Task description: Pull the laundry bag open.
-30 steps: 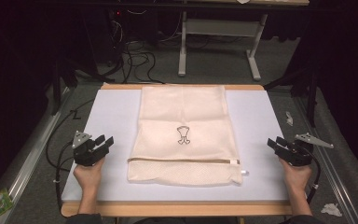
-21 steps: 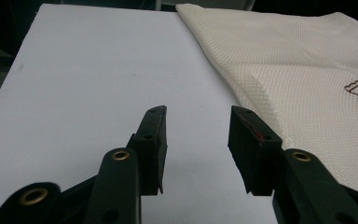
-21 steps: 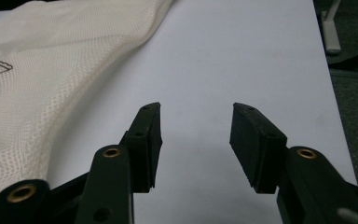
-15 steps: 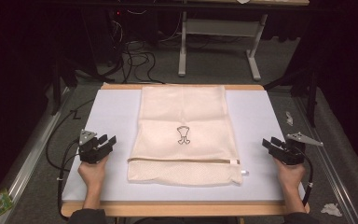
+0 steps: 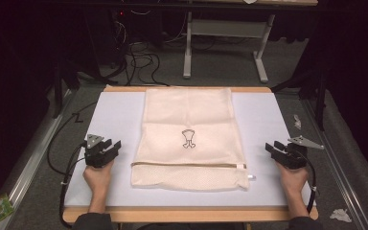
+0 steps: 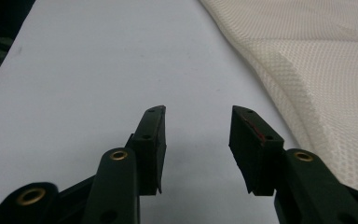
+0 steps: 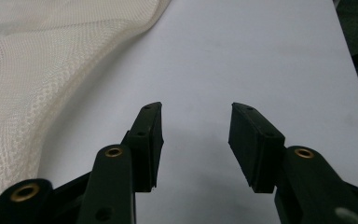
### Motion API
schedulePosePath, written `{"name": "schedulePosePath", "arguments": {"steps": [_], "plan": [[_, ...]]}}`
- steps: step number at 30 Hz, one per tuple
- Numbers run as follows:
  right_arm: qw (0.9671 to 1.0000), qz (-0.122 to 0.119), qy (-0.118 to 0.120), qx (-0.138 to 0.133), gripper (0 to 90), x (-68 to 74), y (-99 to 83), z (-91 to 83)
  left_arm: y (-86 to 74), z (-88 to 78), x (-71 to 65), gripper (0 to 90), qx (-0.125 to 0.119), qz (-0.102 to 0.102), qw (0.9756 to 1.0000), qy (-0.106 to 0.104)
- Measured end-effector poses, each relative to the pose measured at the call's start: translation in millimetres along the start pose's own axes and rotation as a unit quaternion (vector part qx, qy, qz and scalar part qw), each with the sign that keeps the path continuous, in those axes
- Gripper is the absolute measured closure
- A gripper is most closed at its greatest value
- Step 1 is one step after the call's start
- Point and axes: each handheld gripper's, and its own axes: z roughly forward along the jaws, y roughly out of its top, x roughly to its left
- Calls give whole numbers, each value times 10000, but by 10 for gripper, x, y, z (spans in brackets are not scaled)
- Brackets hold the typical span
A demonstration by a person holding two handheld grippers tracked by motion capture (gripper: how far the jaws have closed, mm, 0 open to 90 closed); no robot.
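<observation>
High view, bag: I see a cream mesh laundry bag point(image 5: 189, 136) lying flat in the middle of the counter point(image 5: 110, 115), on its pale sheet, its long side running away from me, a small dark emblem near its middle.
High view, zipper: a zipper line point(image 5: 187, 165) crosses the bag near my end, with a small white pull at its right end.
High view, left tool: my left tool point(image 5: 115, 145) sits over the sheet to the left of the bag's near corner, near it but apart, tips angled toward the cloth.
High view, right tool: my right tool point(image 5: 271, 146) sits to the right of the bag, a bit farther off, tips also turned inward (a grey plate sticks out on its outer side).
High view, hands: a hand behind each tool, forearms coming in over the near edge.
Left gripper view, tool: jaws stand apart with only bare sheet between them; nothing held.
Left gripper view, bag: the mesh edge point(image 6: 317, 93) runs down the right side, just beside the right jaw, not touching it as far as I can tell.
Right gripper view, tool: jaws parted about as wide, nothing between them.
Right gripper view, bag: the mesh point(image 7: 51, 74) fills the upper left, its curved edge clear of the left jaw (a corner of the emblem shows at the far left).
</observation>
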Motion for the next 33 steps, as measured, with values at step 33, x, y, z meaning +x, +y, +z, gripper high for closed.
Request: {"name": "schedulePosePath", "arguments": {"steps": [33], "plan": [[9994,-137,-299,46,483,81,-73,55,-50,0,-62,501,-65,319,9995,3]]}}
